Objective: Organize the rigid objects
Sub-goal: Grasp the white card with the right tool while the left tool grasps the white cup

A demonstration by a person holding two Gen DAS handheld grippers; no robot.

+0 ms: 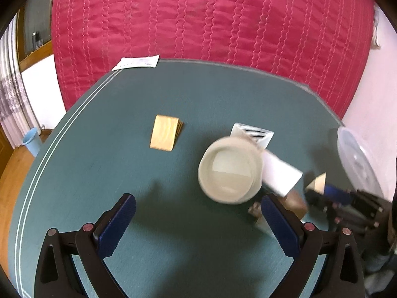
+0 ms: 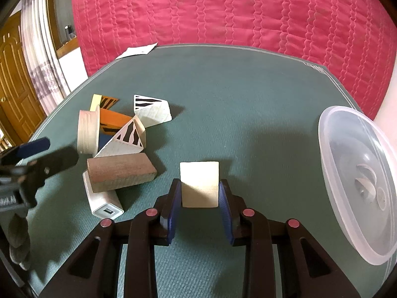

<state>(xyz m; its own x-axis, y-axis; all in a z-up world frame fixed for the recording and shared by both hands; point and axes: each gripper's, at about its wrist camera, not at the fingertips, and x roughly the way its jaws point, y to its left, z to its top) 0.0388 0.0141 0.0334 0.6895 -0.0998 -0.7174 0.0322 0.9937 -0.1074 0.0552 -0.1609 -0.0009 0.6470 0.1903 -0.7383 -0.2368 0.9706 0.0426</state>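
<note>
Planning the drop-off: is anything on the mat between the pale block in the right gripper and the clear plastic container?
Nothing visible. The right gripper holds the pale block; only bare green mat lies between it and the clear container.

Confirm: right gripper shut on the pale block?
Shut on it. In the right wrist view the right gripper has both blue pads pressed against the sides of the pale wooden block.

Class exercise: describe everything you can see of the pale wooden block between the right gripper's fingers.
The pale wooden block is a flat, cream-coloured rectangle with rounded corners and faint grain. The right gripper is shut on it, blue pads pressing its two sides. Its lower half lies in shadow. It stands apart from the pile at left, over the green mat.
</note>
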